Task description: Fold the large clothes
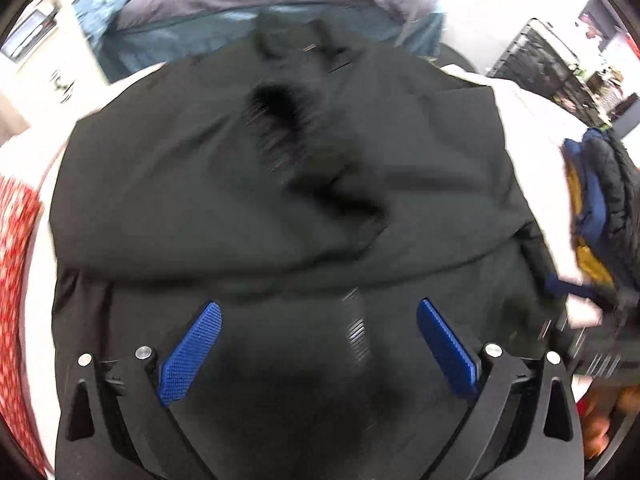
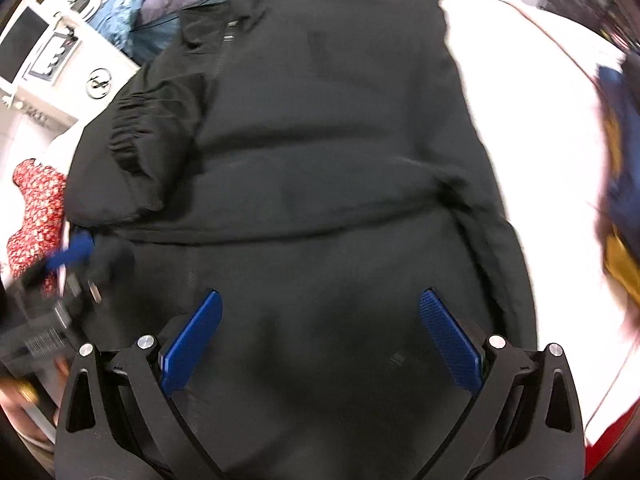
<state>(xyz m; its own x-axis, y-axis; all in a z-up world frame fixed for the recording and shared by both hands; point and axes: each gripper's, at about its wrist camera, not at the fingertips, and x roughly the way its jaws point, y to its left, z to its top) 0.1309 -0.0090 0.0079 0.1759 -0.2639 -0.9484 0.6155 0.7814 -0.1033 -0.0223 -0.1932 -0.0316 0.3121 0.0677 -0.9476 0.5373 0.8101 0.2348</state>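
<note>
A large black jacket [image 1: 248, 184] lies spread on a white surface, partly folded, with a fold edge across its middle; it also shows in the right wrist view [image 2: 320, 140]. My left gripper [image 1: 318, 312] is open and empty just above the jacket's near part. My right gripper [image 2: 320, 302] is open and empty over the same near part. The right gripper appears at the right edge of the left wrist view [image 1: 576, 292], and the left gripper at the left edge of the right wrist view [image 2: 76, 252]. The frames are motion-blurred.
A blue and grey bedding heap [image 1: 256, 4] lies beyond the jacket. A red patterned cloth [image 2: 36, 208] is at the left. A pile of navy and mustard clothes [image 1: 596, 204] sits at the right on the white surface [image 2: 540, 120]. A dark rack [image 1: 556, 68] stands far right.
</note>
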